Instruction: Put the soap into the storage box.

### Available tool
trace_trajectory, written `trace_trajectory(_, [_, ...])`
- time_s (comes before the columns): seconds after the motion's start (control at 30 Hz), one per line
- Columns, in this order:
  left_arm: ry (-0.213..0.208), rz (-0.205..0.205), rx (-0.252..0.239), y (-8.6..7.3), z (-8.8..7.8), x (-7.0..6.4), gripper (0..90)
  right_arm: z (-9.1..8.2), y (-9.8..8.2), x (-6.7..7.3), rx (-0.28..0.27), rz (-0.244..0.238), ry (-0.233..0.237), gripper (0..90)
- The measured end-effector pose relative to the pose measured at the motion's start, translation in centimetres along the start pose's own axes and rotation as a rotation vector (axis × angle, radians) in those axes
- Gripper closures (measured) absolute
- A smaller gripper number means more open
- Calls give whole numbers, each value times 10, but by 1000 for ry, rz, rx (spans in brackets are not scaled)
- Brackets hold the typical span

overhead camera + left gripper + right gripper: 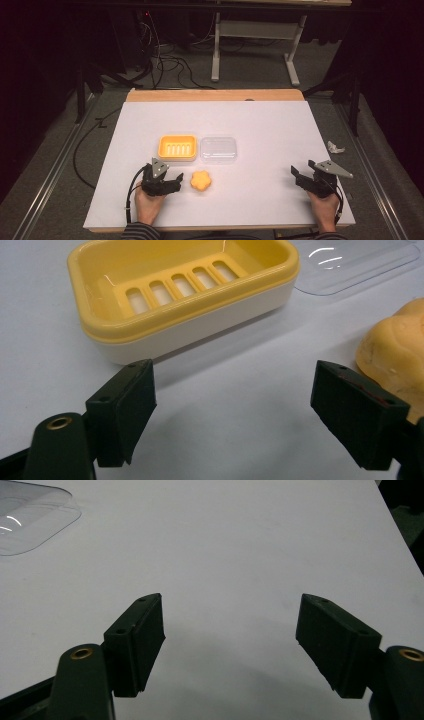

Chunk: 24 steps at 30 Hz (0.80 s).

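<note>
A yellow soap dish [177,147] with a slotted insert sits mid-table, and its clear plastic lid [218,149] lies just to its right. An orange flower-shaped soap [200,180] rests in front of them. My left gripper [167,174] stands open just left of the soap, jaws wide apart with nothing between them. In the left gripper view the soap dish [185,295] is ahead, the soap [395,352] at the right edge behind the right jaw, and the lid [350,265] at the top right. My right gripper [302,175] is open near the table's right front, over bare surface.
The white table [270,125] has a wooden strip along its far edge. A crumpled white scrap [335,147] lies on the floor off the right edge. Cables and a metal frame stand on the floor beyond. In the right gripper view the lid [30,520] shows at the top left.
</note>
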State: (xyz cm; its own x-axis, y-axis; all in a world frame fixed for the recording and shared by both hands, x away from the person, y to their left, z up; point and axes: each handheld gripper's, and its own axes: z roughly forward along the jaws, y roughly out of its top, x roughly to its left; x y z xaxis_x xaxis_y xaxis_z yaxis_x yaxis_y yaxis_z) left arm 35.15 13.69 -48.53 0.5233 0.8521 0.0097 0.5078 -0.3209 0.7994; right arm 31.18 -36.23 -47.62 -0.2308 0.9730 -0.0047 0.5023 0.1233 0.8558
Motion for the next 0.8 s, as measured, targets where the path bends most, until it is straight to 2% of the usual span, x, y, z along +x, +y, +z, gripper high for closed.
trace_trajectory(0.17, [20,26,-1,0,0,-3,177,0,0,1,1,1,2,279])
trace_trajectory(0.3, [13,25,-4,1,0,-3,173,1,0,1,5,-14,1,279])
trace_trajectory(0.37, [6,21,-2,1,-1,-2,172,0,0,1,2,1,0,279])
trace_trajectory(0.6, [-18,6,-10,2,-3,-2,162,0,0,1,0,-1,1,279])
trace_trajectory(0.8, [-45,-29,-32,3,-7,0,161,0,0,1,-2,-3,4,279])
